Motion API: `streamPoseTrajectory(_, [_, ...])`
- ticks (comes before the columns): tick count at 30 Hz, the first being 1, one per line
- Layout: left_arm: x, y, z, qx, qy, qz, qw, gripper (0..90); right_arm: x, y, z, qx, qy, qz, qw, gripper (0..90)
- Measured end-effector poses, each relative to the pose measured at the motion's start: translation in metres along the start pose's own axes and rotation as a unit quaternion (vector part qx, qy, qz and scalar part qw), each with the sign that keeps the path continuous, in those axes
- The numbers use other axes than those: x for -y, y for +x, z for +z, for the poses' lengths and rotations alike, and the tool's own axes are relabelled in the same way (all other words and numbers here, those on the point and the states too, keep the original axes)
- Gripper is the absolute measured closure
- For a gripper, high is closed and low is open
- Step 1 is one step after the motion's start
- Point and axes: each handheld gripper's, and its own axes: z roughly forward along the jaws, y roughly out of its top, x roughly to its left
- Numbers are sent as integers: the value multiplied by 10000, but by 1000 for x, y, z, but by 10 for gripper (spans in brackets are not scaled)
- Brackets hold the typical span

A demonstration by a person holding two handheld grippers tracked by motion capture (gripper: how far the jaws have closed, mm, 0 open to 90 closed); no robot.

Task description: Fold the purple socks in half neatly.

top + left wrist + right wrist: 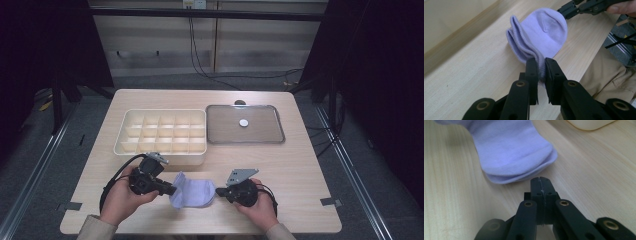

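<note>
While the left gripper [541, 65] pinches its ribbed cuff, one soft purple sock [541, 32] lies folded on the table [300, 170], maybe two stacked. Just right of its toe, the right gripper [541, 180] sits squeezed tight on nothing. Behind stand one divided box [162, 131] and one tray [245, 125].

No readable text, label, brand, number or sign appears on anything in these views.

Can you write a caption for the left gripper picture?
Left gripper's black fingers pinch the ribbed cuff of a folded lilac knitted sock on the pale wooden table.
</note>
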Motion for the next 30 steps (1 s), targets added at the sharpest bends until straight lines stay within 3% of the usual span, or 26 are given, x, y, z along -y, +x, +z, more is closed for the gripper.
streamPoseTrajectory(19, [-22, -11, 2, 152, 162, 175, 9996, 811, -3, 1, 4, -57, -41, -6, 10000, 900])
streamPoseTrajectory(30, [-27, -15, 7, 120, 101, 183, 9997, 812, -4, 4, 7, -123, -80, -43, 9999, 900])
